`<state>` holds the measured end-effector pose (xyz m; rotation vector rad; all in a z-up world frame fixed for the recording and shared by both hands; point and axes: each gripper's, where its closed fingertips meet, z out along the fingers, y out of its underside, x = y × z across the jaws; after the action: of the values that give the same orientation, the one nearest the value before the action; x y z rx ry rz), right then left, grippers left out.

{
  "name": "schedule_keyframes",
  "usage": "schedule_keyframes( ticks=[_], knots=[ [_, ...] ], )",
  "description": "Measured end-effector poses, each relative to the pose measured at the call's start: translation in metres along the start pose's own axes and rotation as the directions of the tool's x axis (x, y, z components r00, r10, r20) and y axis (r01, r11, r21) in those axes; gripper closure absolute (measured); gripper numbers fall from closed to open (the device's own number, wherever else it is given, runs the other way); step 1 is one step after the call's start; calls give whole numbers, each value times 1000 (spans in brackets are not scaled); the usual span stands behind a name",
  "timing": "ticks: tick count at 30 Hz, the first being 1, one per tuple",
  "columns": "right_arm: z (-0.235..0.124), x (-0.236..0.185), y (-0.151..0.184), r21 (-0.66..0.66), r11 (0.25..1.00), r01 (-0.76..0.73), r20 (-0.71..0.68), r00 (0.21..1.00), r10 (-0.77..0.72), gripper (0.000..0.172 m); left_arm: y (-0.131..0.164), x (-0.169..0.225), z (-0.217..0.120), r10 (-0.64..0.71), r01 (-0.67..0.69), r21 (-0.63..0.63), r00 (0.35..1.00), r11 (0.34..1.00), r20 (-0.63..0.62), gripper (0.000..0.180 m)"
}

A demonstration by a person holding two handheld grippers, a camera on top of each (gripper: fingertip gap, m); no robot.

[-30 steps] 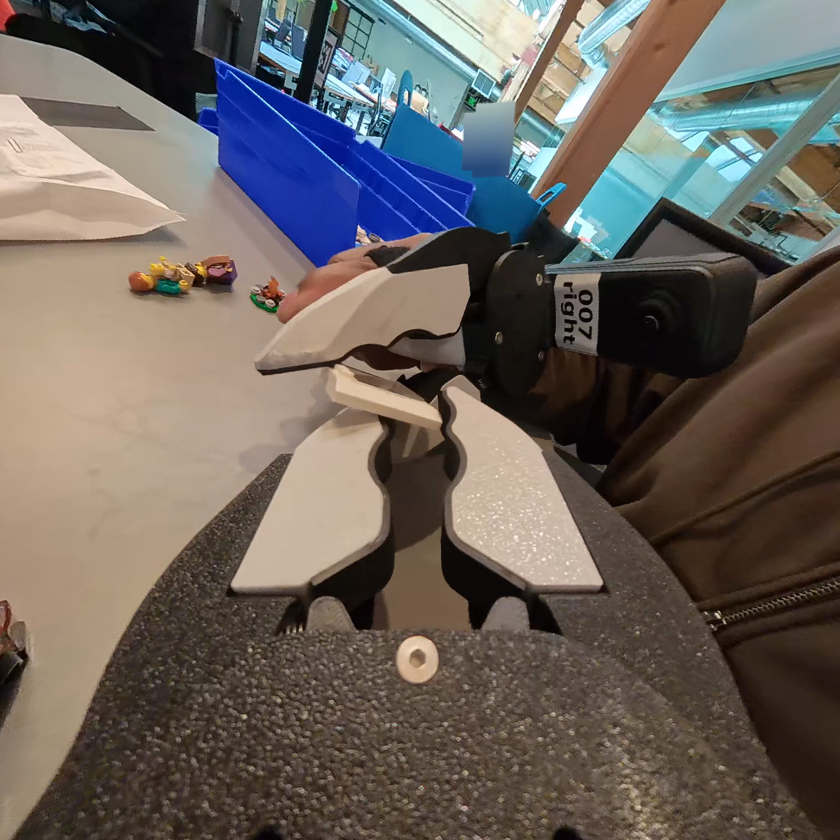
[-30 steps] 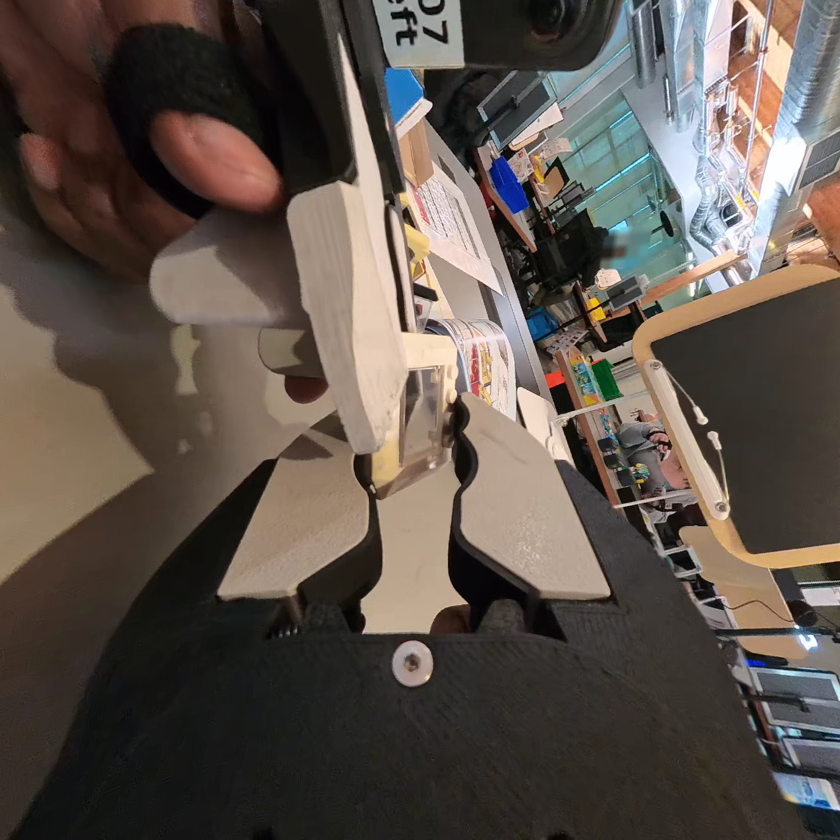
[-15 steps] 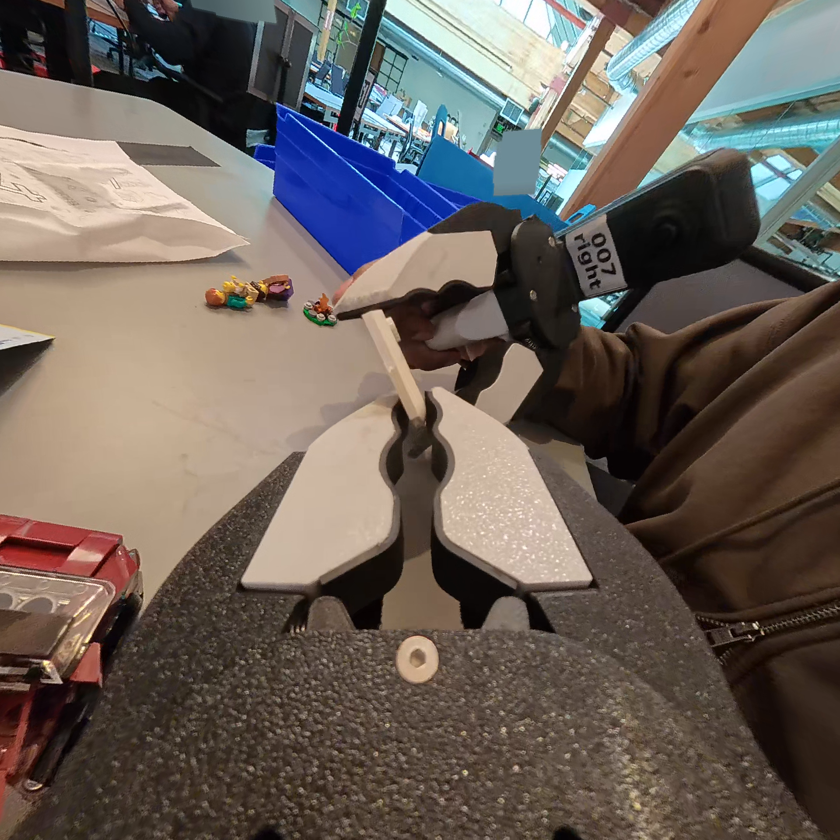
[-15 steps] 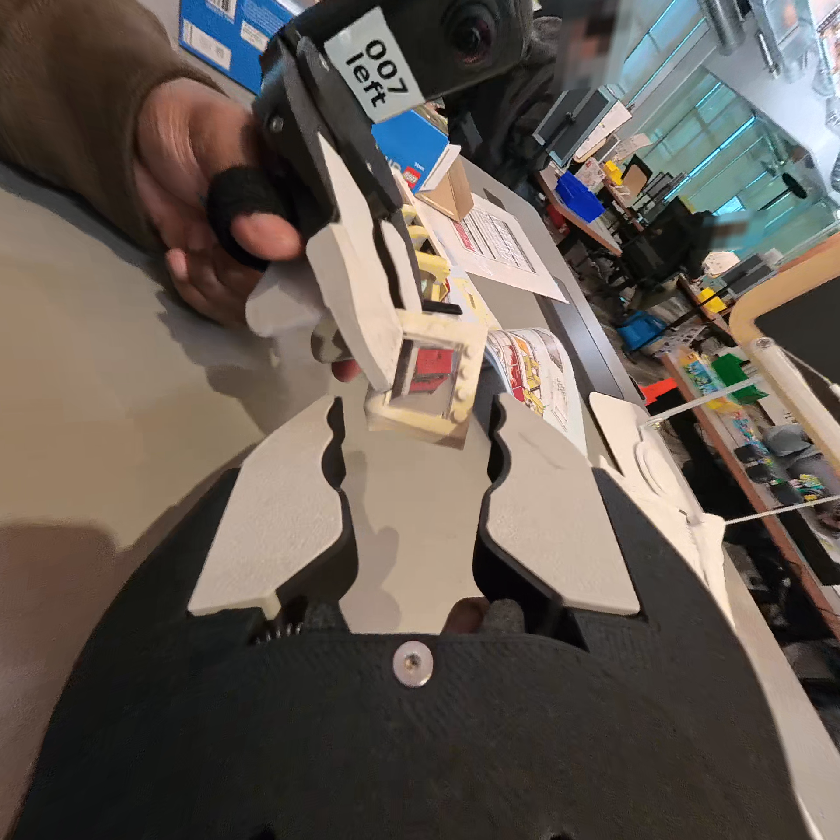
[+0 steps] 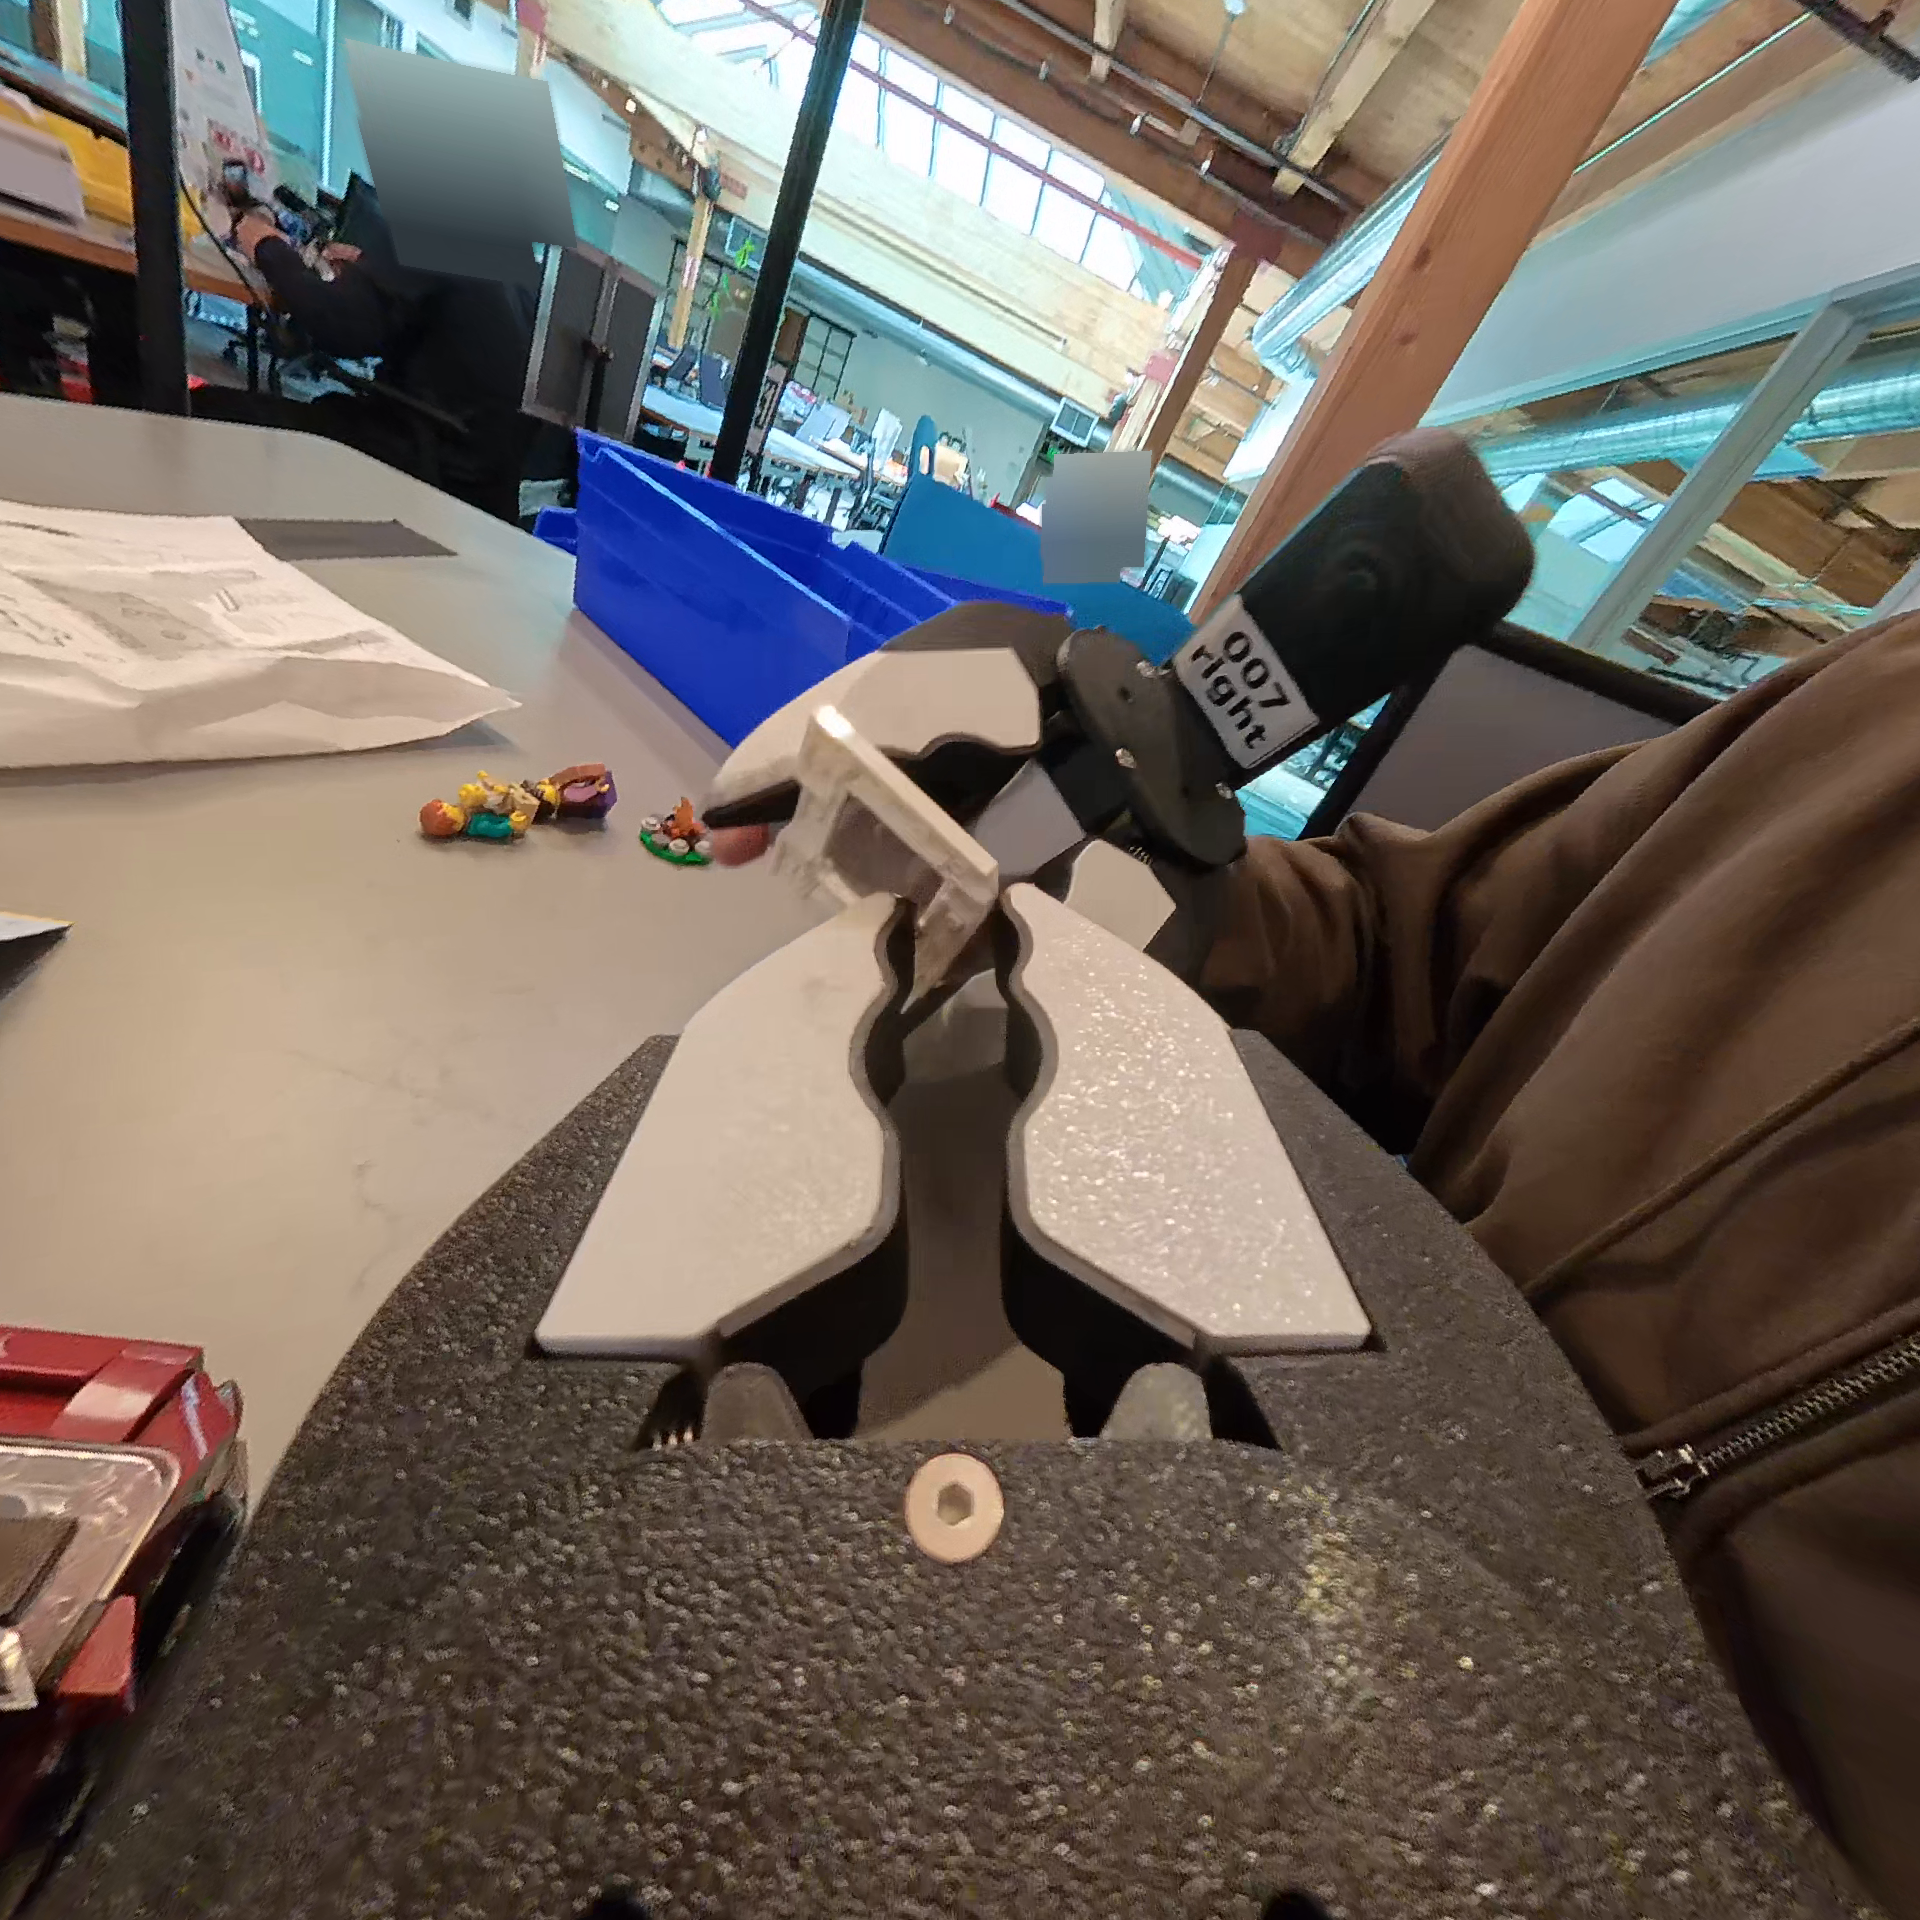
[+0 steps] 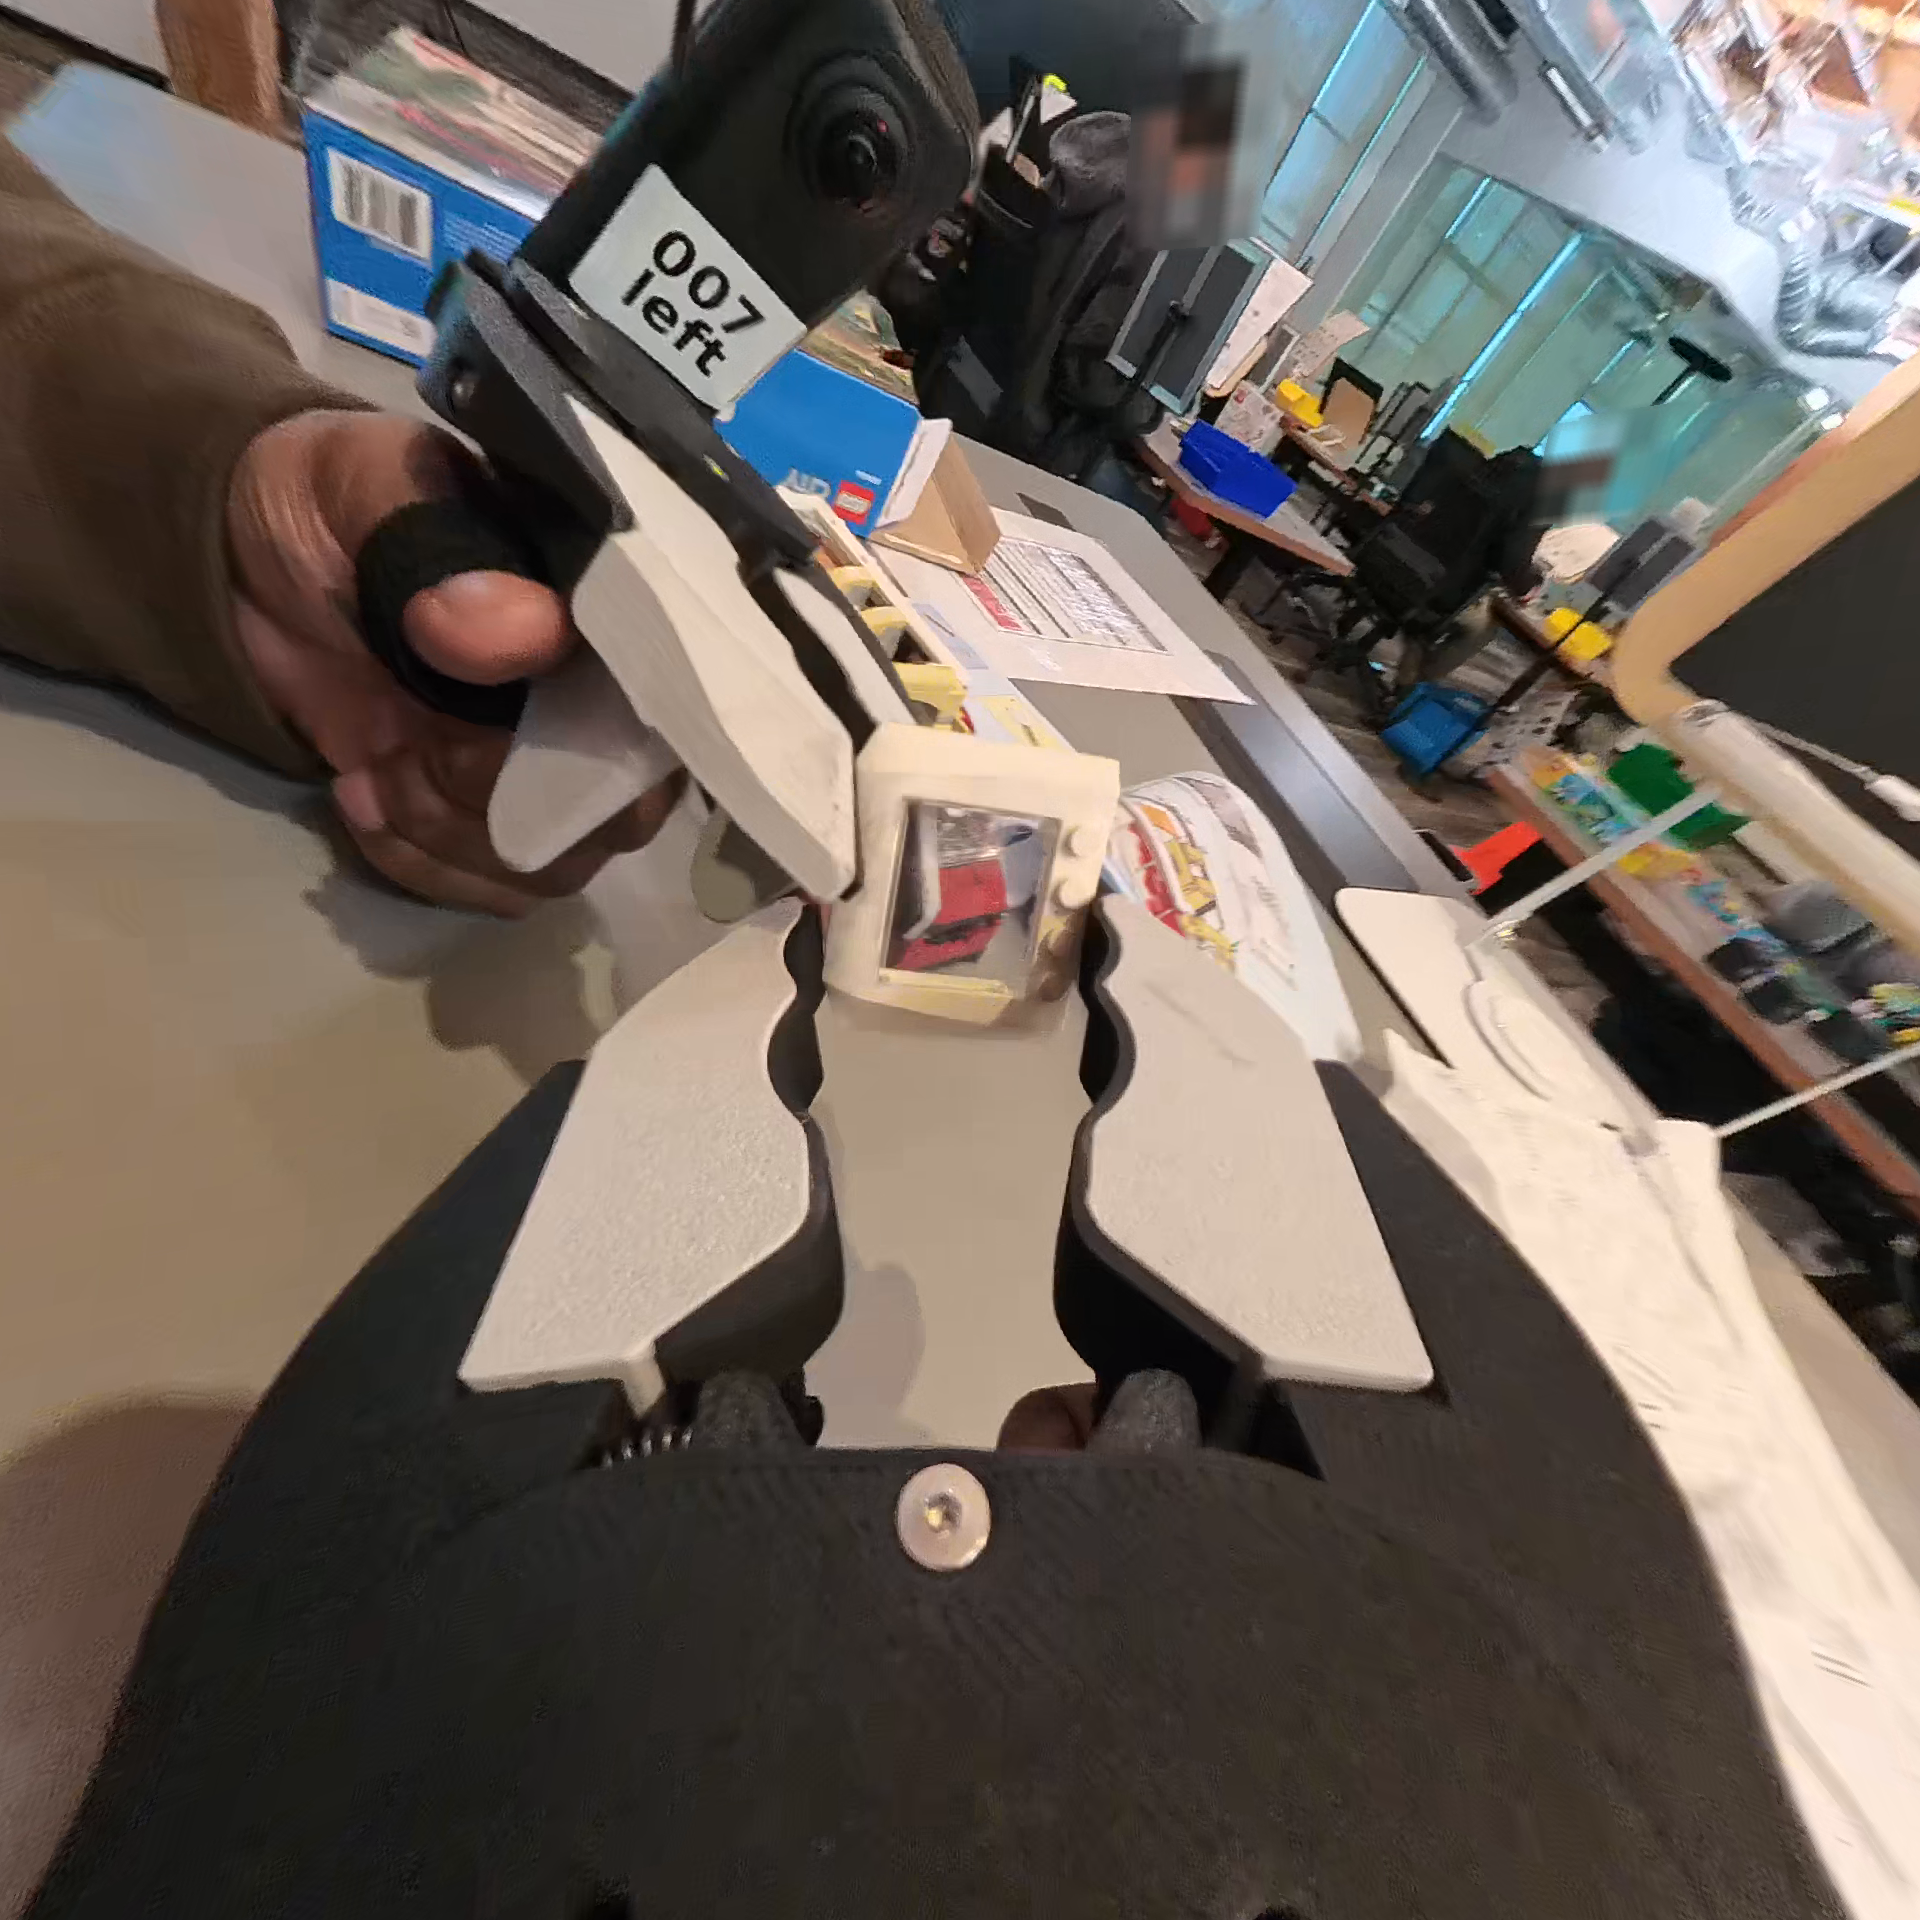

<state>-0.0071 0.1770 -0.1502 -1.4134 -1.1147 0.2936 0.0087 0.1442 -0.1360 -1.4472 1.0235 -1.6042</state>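
A cream window-frame brick with a clear pane (image 6: 977,774) hangs above the grey table (image 6: 208,1091) between both grippers. My right gripper (image 6: 951,935) is shut on it, one fingertip on each side edge of the frame. In the left wrist view the frame (image 5: 904,821) is tilted. Its lower corner stands between the tips of my left gripper (image 5: 951,914), with a dark gap beside it, so the left jaws are open around it. The right gripper's upper finger (image 5: 904,696) lies over the frame. A left-gripper finger (image 6: 727,707) shows beside the frame's left edge.
Blue bins (image 5: 727,613), small toy figures (image 5: 520,810) and a white paper bag (image 5: 208,665) lie far left. A red toy vehicle (image 5: 83,1455) is at the near left. A blue box (image 6: 416,229), a printed sheet (image 6: 1081,613), a booklet (image 6: 1226,873) and a white bag (image 6: 1558,1143) lie beyond. Only a small space, under 4 cm, lies between the two pairs of fingers.
The right jaws opened wide, then closed onto the frame's side edges. The left jaws, pinched on the frame half a second ago, have loosened, and the frame has tilted between them.
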Motion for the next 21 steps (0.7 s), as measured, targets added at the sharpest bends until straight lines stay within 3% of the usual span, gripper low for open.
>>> schedule_keyframes(
  ticks=[8, 19, 21],
  knots=[
    [4, -4, 3, -22, 999, -25, 4, 1000, 25, 125, 4, 2, 3, -2, 2, -16, 1000, 1000, -4, 161],
    [3, -9, 6, -29, 998, 53, 32, 998, -52, 125, 8, 4, 4, 9, -10, -55, 1000, 998, -23, 163],
    [-1, -11, 5, -7, 995, 104, 57, 993, -103, 133, 4, 0, 0, -1, 1, -38, 1000, 999, -5, 166]
  ],
)
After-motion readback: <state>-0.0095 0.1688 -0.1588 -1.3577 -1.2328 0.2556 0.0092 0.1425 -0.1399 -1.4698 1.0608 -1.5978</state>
